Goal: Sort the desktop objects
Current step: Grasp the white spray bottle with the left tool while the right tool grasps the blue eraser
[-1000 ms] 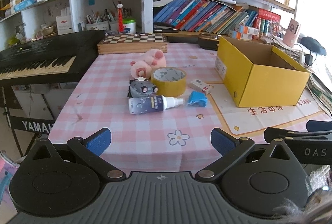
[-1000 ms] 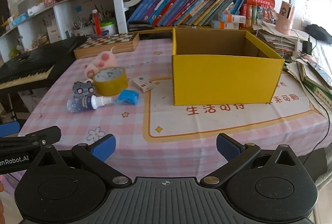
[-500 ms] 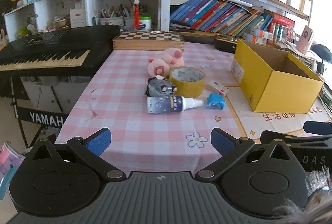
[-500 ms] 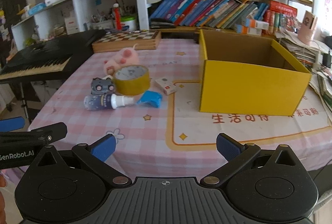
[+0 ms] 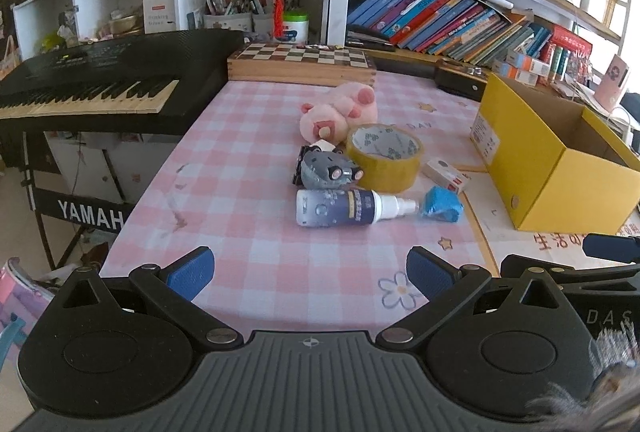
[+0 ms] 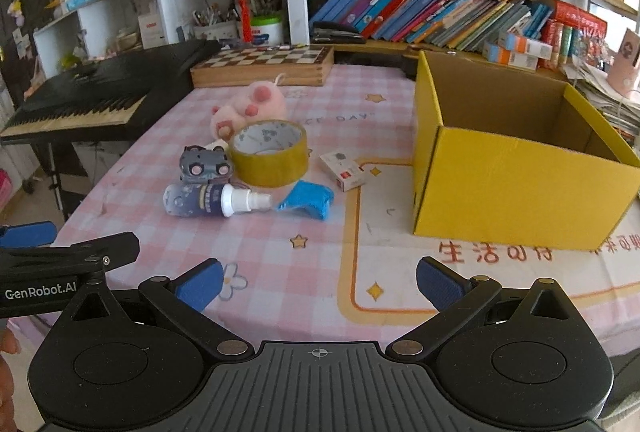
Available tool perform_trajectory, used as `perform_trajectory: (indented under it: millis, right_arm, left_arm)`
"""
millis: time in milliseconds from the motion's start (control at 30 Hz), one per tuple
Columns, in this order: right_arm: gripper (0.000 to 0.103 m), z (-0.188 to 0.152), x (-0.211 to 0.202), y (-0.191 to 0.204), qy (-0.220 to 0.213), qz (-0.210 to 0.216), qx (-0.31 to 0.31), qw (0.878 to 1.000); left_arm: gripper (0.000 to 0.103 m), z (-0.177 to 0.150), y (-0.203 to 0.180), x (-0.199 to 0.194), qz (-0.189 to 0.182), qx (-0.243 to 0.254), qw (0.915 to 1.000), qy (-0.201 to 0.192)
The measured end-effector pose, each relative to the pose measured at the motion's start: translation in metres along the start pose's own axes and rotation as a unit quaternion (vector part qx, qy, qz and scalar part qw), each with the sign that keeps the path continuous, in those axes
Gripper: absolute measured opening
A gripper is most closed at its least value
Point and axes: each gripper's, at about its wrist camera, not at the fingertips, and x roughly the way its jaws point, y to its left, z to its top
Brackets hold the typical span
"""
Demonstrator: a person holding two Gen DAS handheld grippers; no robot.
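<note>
On the pink checked tablecloth [image 5: 240, 192] lie a pink plush pig [image 5: 340, 110], a yellow tape roll [image 5: 384, 156], a grey toy car [image 5: 326, 172], a dark blue spray bottle [image 5: 348, 208], a crumpled blue item [image 5: 442, 210] and a small white box [image 5: 446, 174]. An open, empty yellow cardboard box [image 6: 516, 168] stands to their right. My left gripper [image 5: 310, 274] is open and empty above the table's near edge, short of the bottle. My right gripper [image 6: 320, 282] is open and empty, in front of the yellow box and the cluster [image 6: 248, 168].
A wooden chessboard case [image 5: 302, 66] lies at the table's far edge. A black Yamaha keyboard [image 5: 92, 88] stands to the left. Shelves with books [image 6: 420, 12] and clutter stand behind. Stacked papers [image 6: 608, 92] lie right of the yellow box.
Both grippers have moved forward and leftward toward the cluster; the objects appear larger and nearer. Both stay open. Nothing on the table has moved.
</note>
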Motion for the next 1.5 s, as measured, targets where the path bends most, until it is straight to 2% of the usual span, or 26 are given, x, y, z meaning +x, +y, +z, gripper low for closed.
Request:
perform_trajectory:
  millis: [233,700,767,867,967,1200,1267,1300,1367,1500]
  right_arm:
    - [0.096,0.017,0.027,0.001,0.011,0.019,-0.03,0.999]
    - [0.093,0.044,0.084,-0.008,0.051,0.064,-0.053,0.995]
    - [0.088,0.048,0.093,-0.009,0.058,0.07,-0.053,0.994]
    - [0.084,0.051,0.108,-0.008,0.074,0.077,-0.057,0.993]
    - [0.074,0.053,0.119,-0.006,0.086,0.086,-0.07,0.99]
    - [0.072,0.057,0.139,-0.005,0.104,0.097,-0.082,0.986]
    - [0.062,0.057,0.142,-0.006,0.108,0.098,-0.083,0.986]
    - [0.061,0.056,0.142,-0.008,0.106,0.1,-0.084,0.986]
    - [0.055,0.055,0.141,-0.01,0.104,0.101,-0.089,0.985]
    - [0.051,0.055,0.138,-0.015,0.106,0.105,-0.094,0.984]
  left_arm:
    - [0.103,0.012,0.001,0.026,0.014,-0.012,0.9997,0.013]
    - [0.103,0.03,-0.001,0.071,0.052,-0.04,0.9965,0.052]
    - [0.103,0.033,-0.001,0.076,0.055,-0.041,0.9961,0.055]
    - [0.103,0.037,0.001,0.08,0.049,-0.047,0.9961,0.056]
    - [0.103,0.042,-0.002,0.084,0.045,-0.039,0.9967,0.054]
    - [0.103,0.051,-0.009,0.092,0.017,-0.014,0.9979,0.061]
    - [0.103,0.052,-0.01,0.097,0.009,-0.01,0.9977,0.067]
    - [0.103,0.053,-0.011,0.1,0.005,-0.006,0.9976,0.068]
    - [0.103,0.054,-0.012,0.105,-0.002,0.006,0.9975,0.07]
    - [0.101,0.056,-0.016,0.117,-0.023,0.064,0.995,0.074]
